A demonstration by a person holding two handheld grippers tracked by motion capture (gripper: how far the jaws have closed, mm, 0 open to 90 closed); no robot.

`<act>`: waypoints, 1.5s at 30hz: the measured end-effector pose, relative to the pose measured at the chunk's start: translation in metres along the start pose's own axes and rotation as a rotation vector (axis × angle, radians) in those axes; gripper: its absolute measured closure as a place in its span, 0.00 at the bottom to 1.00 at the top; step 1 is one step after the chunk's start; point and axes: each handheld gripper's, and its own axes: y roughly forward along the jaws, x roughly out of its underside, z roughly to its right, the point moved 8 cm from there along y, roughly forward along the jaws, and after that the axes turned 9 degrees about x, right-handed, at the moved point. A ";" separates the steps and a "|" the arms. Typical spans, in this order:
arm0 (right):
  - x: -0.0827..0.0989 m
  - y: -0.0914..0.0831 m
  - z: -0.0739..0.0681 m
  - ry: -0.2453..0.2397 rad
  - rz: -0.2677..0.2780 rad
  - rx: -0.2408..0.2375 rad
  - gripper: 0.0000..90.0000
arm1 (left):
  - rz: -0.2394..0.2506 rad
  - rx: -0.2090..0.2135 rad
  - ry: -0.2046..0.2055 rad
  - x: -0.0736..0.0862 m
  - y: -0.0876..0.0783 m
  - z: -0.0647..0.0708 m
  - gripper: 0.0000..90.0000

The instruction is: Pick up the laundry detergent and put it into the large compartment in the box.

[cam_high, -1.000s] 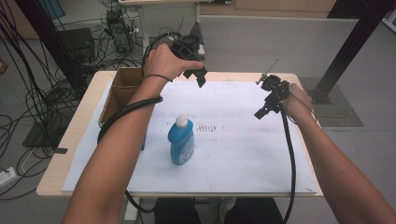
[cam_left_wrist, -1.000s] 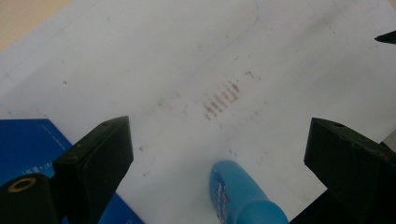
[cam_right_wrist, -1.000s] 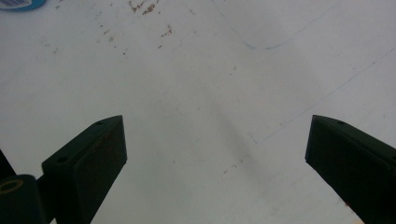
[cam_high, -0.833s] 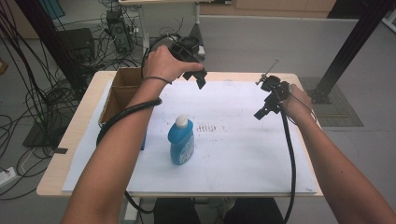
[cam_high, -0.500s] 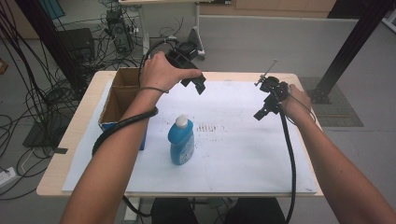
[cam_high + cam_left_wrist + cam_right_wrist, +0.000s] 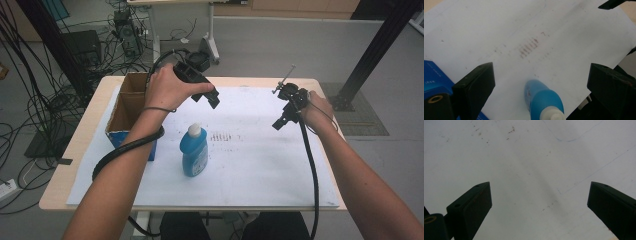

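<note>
- Bottle (image 6: 194, 150): the blue one with the white cap stands upright on the white sheet (image 6: 250, 165), near the table's middle and just beside the box.
- Your left gripper (image 6: 212, 96) hangs in the air above and behind the bottle, tilted down toward it. In the left gripper view its jaws stand wide apart with nothing between them, and the bottle (image 6: 543, 100) sits low between them, well below.
- Your right gripper (image 6: 280, 122) hovers over the sheet's right part, well apart from the bottle. In the right gripper view its jaws are spread wide and hold nothing; bare sheet (image 6: 531, 170) lies under them.
- Cardboard box (image 6: 127, 117), open-topped with a blue outer side, sits at the table's left.
- Faint reddish marks (image 6: 222, 136) lie on the sheet just right of the bottle.
</note>
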 end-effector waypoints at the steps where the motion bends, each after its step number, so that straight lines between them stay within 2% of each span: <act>1: 0.000 0.000 0.000 -0.001 -0.002 0.002 0.06 | 0.000 0.000 0.000 0.000 0.000 0.000 0.09; 5: 0.002 -0.001 0.001 0.001 -0.005 0.006 0.06 | 0.007 0.016 0.001 0.004 0.000 0.004 0.09; 6: 0.002 -0.001 0.002 -0.003 -0.002 0.007 0.06 | 0.008 0.041 0.007 0.006 0.001 0.007 0.09; 13: 0.004 -0.003 0.000 0.008 -0.009 0.007 0.06 | 0.005 0.030 0.008 0.014 0.004 0.008 0.09; 28: 0.004 0.000 -0.002 -0.004 -0.011 0.002 0.06 | 0.005 0.005 0.002 0.028 0.004 0.011 0.07; 45: 0.005 -0.001 -0.003 -0.003 -0.014 0.003 0.06 | -0.003 -0.011 0.004 0.042 0.013 0.015 0.06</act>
